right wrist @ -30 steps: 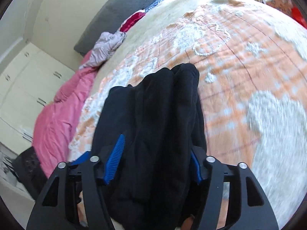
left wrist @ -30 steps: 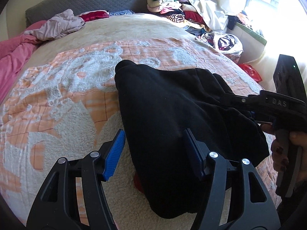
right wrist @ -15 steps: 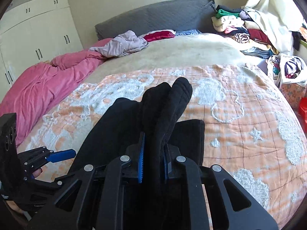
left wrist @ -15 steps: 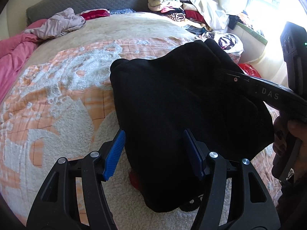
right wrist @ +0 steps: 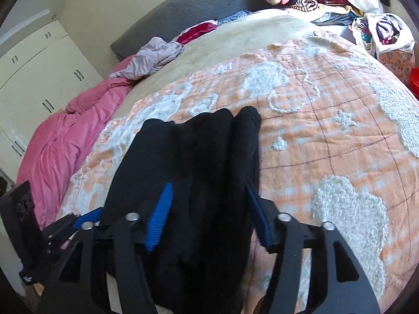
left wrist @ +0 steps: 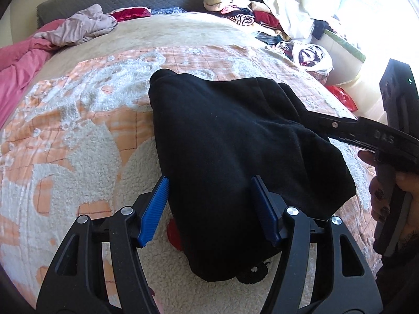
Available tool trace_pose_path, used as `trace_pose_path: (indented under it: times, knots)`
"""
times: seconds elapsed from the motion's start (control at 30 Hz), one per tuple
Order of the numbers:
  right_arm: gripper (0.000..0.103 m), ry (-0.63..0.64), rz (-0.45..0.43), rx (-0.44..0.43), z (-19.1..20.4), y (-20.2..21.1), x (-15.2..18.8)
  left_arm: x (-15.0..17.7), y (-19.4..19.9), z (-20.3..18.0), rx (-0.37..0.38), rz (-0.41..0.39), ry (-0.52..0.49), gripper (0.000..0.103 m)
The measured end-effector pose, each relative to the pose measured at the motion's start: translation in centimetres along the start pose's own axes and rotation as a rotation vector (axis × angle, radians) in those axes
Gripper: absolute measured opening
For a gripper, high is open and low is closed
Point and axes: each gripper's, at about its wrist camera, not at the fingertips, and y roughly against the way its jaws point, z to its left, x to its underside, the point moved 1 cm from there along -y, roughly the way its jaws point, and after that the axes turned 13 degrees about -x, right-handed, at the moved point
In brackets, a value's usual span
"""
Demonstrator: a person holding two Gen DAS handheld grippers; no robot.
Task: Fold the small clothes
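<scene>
Right gripper [right wrist: 208, 214] jaws sprung apart since half second ago, when clamped on garment [left wrist: 235, 141]; raised fold dropped back flat onto blanket [left wrist: 78, 141]. Garment now lies between and ahead of right jaws, bunched in ridges. Left gripper [left wrist: 209, 209] jaws apart, garment's near end between blue pads [left wrist: 154, 209], not pinched. Clothes pile [left wrist: 235, 7] far ahead of left jaws
</scene>
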Motion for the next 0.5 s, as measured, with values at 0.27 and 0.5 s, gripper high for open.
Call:
trace_pose_path:
  times: [0.27,0.5]
  knots:
    - [0.057,-0.069,0.028,0.05,0.4,0.6,3.1,0.6,0.9,0.2,0.009,0.007,0.022,0.055]
    - [0.021,0.028,-0.011,0.047,2.2,2.0,3.0,0.9,1.6,0.2,0.016,-0.001,0.016,0.055]
